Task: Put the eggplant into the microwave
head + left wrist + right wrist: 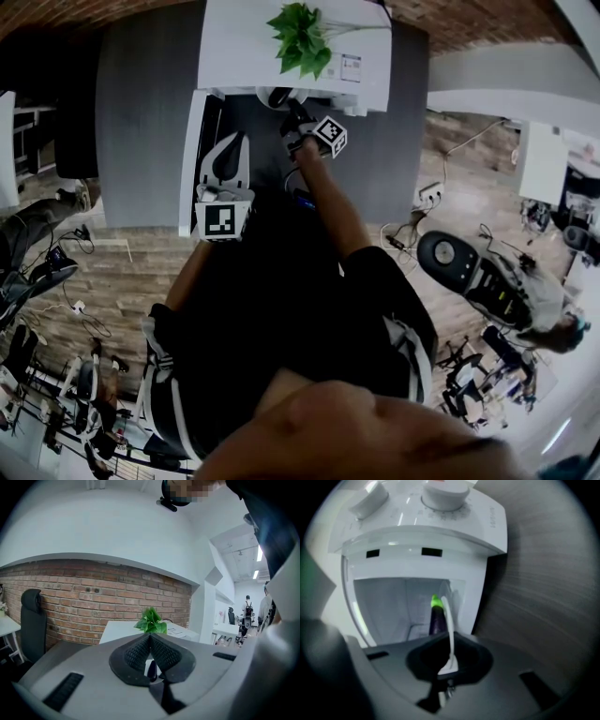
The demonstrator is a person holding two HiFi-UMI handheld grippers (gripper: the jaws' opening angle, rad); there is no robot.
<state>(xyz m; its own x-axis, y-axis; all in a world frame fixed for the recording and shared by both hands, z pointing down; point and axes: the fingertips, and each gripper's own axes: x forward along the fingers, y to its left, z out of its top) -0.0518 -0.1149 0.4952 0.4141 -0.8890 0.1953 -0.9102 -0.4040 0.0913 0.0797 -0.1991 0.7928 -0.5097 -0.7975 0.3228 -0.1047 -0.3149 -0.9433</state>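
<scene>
The white microwave [457,531] stands at the far side of a grey table [141,122], with two round knobs [444,491] on its front panel and a green plant [302,37] on its top; its door [190,159] stands open at the left and the pale cavity is open to view. The right gripper [448,637] is at the mouth of the cavity, at its right part; its jaws are drawn narrow and they grip the near end of the eggplant [436,620]. The eggplant is thin and dark purple with a bright green cap; it points away from the jaws into the cavity, the cap at the far end, and it does not seem to lie on the cavity floor. The left gripper [150,638] is nearer to the person and to the left, just beside the open door; its two ribbed pads [136,653] are pressed together with nothing between them. Beyond it are a red brick wall [93,602] and a dark office chair [32,620] at the far left.
</scene>
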